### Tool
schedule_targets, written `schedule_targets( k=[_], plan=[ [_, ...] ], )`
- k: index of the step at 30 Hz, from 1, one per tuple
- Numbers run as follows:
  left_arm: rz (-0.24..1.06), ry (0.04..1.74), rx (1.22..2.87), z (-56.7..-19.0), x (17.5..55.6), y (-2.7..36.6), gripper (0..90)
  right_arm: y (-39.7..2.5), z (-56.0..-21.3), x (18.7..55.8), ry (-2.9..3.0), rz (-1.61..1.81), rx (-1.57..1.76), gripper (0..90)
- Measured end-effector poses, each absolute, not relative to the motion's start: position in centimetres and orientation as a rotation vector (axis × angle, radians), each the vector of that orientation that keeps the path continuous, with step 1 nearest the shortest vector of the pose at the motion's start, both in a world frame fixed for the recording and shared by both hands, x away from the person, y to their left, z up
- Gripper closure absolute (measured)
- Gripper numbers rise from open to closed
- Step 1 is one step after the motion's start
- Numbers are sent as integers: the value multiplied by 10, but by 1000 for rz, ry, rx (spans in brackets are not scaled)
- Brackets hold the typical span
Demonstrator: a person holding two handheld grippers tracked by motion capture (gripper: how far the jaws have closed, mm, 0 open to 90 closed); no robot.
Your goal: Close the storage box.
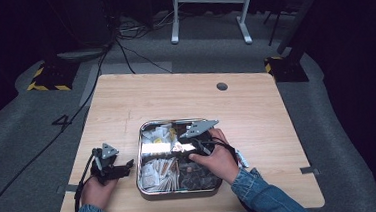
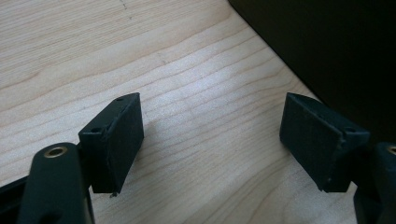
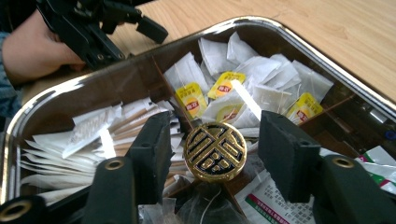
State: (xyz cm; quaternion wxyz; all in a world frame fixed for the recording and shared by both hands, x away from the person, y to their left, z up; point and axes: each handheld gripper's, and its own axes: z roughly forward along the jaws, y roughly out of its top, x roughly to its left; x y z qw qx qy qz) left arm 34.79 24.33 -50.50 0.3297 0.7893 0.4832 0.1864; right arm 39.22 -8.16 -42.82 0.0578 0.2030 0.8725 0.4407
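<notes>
Gold round knob (image 3: 215,151) smack in the middle of the metal tray (image 3: 299,42), right gripper (image 3: 215,156) spread open around it, not touching. Left gripper (image 2: 211,140) wide open too, empty, over bare bench (image 2: 196,84) beside the tray.

A wooden table (image 1: 256,106) stands on grey carpet (image 1: 337,125), with cables (image 1: 127,50) trailing behind.

A round brass knob (image 3: 215,151) with a black raised emblem — upright at the tray's (image 3: 299,42) divider crossing.
</notes>
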Motion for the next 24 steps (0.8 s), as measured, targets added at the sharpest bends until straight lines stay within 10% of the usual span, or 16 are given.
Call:
schedule_targets(
  k=[24],
  plan=[
    [488, 1265, 2065, -505, 348, 243, 221, -123, -402, 392, 2541, 1396, 697, 420]
  ],
)
